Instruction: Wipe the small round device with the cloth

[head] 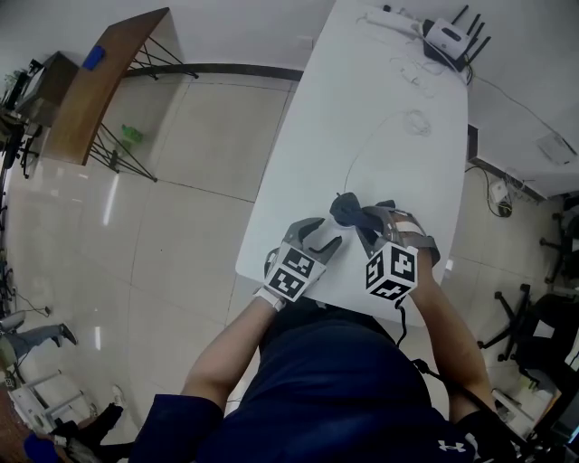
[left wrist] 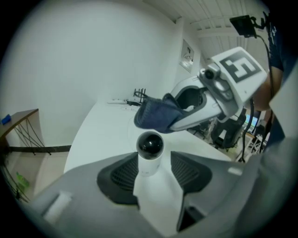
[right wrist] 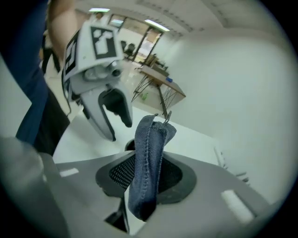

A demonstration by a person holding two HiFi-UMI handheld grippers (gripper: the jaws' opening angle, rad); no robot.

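Observation:
The small round device (left wrist: 150, 149), a white stem with a glossy black ball on top, stands upright between the jaws of my left gripper (left wrist: 156, 162), pressed from both sides. My right gripper (right wrist: 146, 173) is shut on a folded dark blue cloth (right wrist: 148, 153). In the left gripper view the cloth (left wrist: 154, 116) hangs just above and behind the device's black top, apart from it. In the head view both grippers are over the near edge of the white table (head: 362, 99): the left gripper (head: 324, 237), the right gripper (head: 366, 222) and the cloth (head: 346, 210). The device is hidden there.
A router with antennas (head: 452, 36) and a power strip (head: 389, 16) lie at the table's far end, and a thin cable (head: 403, 118) runs along the middle. A wooden side table (head: 99, 81) stands to the left and office chairs (head: 534, 316) to the right.

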